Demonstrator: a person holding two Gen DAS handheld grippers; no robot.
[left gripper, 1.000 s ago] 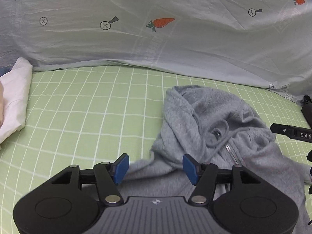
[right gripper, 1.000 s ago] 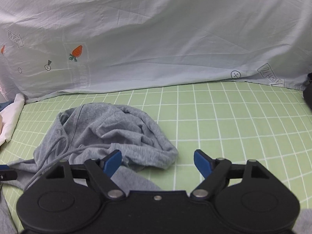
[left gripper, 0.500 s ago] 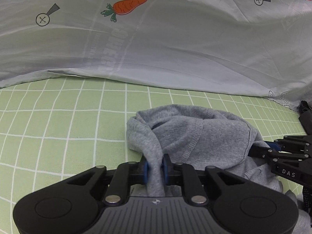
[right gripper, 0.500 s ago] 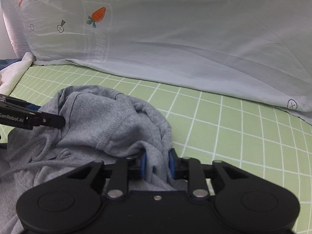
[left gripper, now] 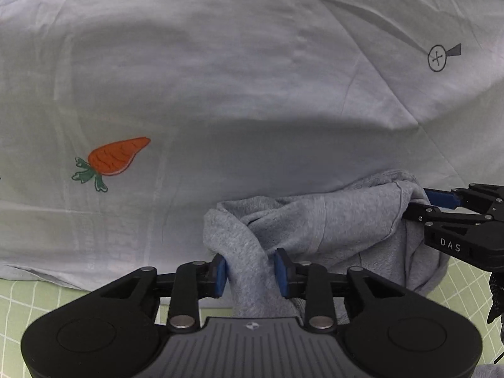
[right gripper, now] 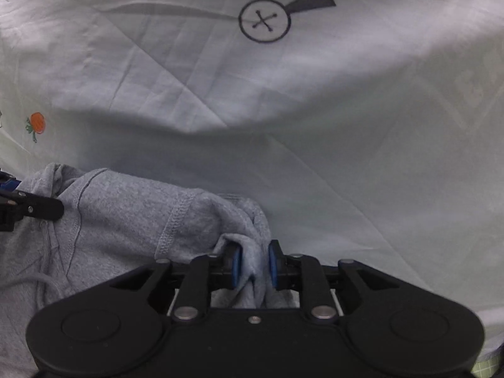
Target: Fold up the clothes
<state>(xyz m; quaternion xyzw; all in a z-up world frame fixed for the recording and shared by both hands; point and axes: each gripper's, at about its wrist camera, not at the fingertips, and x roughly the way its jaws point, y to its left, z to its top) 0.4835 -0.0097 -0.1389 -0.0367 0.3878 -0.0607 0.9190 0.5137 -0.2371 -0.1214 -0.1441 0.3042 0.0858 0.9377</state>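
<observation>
Left wrist view: a grey hoodie (left gripper: 346, 220) is bunched against a pale printed sheet (left gripper: 252, 94), with fabric between both pairs of tongs.

A fold of the hoodie lies between the blue pads of the left gripper (left gripper: 250, 272), whose jaws are opening, a gap being seen at each side of the cloth. In the right wrist view, the right gripper (right gripper: 254, 267) is likewise opening, a narrower fold being seen between its pads; whether they still press on it cannot be told. The sheet fills nearly all that lies ahead and is printed with an orange carrot (left gripper: 113, 160) and a circled cross (left gripper: 438, 58). "DAS" is read on the right gripper's side. A green checked cover (left gripper: 466, 286) is seen underneath, at the lower corners only.
</observation>
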